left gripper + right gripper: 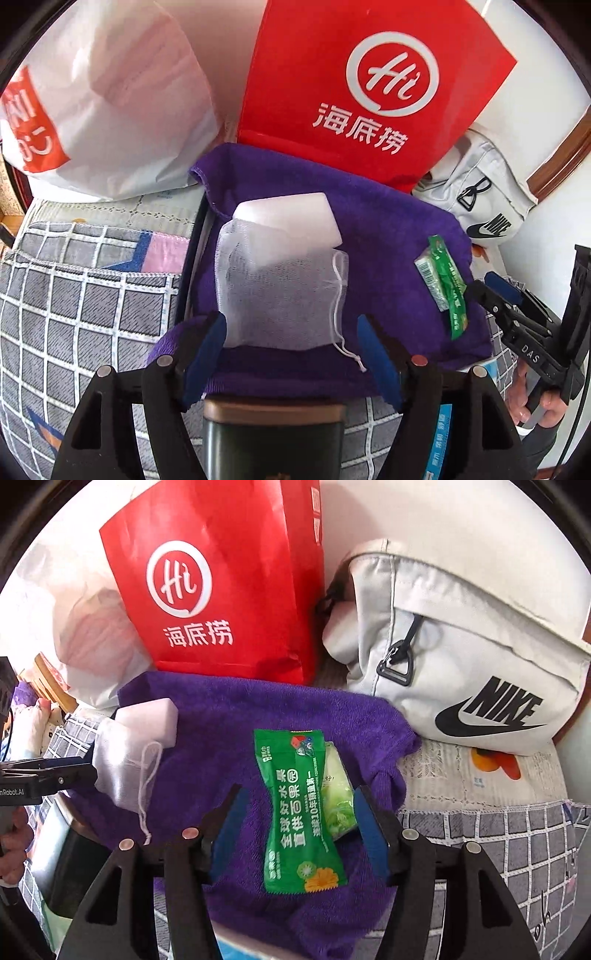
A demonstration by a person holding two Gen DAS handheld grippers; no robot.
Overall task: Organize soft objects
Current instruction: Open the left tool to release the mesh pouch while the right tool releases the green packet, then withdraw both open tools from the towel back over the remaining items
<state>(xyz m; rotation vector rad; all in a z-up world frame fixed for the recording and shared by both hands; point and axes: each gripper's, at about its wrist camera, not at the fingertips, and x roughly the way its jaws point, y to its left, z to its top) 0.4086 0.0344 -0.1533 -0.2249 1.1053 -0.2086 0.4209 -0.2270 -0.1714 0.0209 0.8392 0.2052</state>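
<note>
Our left gripper (291,354) is spread wide and holds nothing; its blue pads stand on both sides of the near edge of the white mesh pouch (280,291). A white foam block (291,219) sticks out of the far, open end of this pouch, and a thin drawstring (338,314) hangs along its right side. Our right gripper (301,829) is also spread and empty, and between its pads lies the green snack packet (299,812), touching a smaller pale green packet (338,794) on its right. All these soft things rest on the purple towel (388,236), which lies on a grey checked cloth (85,295).

We judge that the step in hand is to pick up one soft thing with each gripper. For the pouch, we should go forward a little more, so that the pads close on the mesh body and not only on the edge or the drawstring; otherwise the block may slide out of the open end when we lift. For the green packet, we should close across its narrow waist and stay above the towel, so that we do not pinch the pile together with it.

Behind the towel stand a red paper bag (221,590), a white plastic bag (122,103) and a grey Nike bag (461,657), which may be where the things should go, but we cannot tell which.
</note>
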